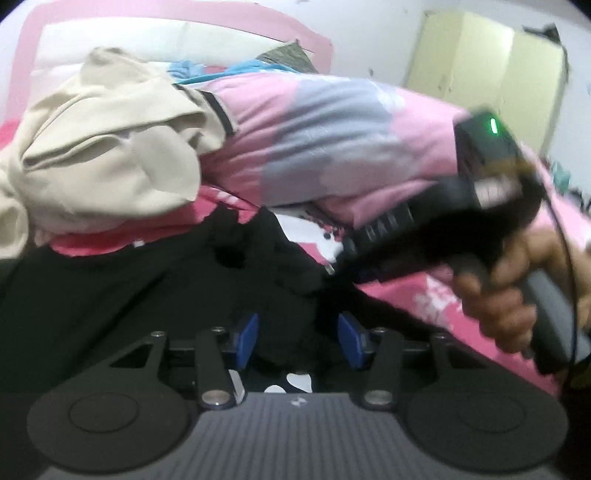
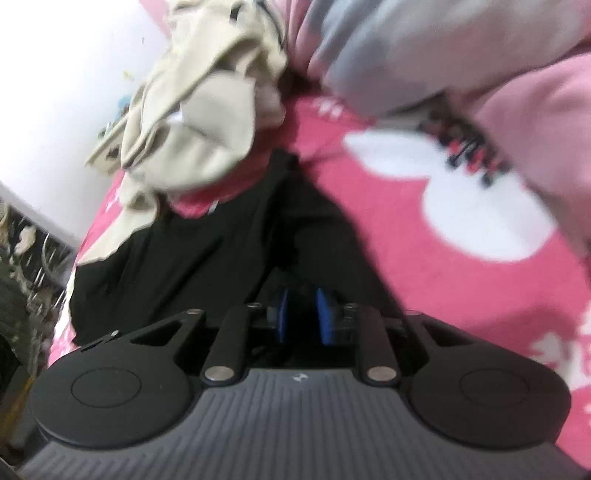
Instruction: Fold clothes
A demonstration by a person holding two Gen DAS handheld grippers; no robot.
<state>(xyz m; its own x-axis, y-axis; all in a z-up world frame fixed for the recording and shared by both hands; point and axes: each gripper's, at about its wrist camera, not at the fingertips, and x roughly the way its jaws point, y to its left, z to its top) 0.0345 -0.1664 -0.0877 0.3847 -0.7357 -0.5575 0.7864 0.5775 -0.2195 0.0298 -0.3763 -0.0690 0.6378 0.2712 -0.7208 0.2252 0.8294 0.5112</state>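
A black garment [image 1: 110, 302] lies spread on the pink bed sheet [image 2: 461, 277]. My left gripper [image 1: 299, 339] is open, its blue pads [image 1: 247, 338] well apart with bunched black cloth lying between them. On the right, a hand [image 1: 509, 295] holds my right gripper [image 1: 336, 264], which dips onto the same garment. In the right wrist view the black garment [image 2: 177, 251] rises in a tented fold into my right gripper [image 2: 303, 321], whose pads stand close together and pinch it. A crumpled beige garment [image 1: 103, 155] [image 2: 207, 122] lies just beyond the black one.
A bulky pink and grey quilt [image 1: 332, 140] [image 2: 424, 55] is heaped on the bed behind the clothes. A pink and white headboard [image 1: 110, 33] and a cream wardrobe [image 1: 487, 62] stand at the back. Beyond the bed's left edge is dark clutter [image 2: 26, 266].
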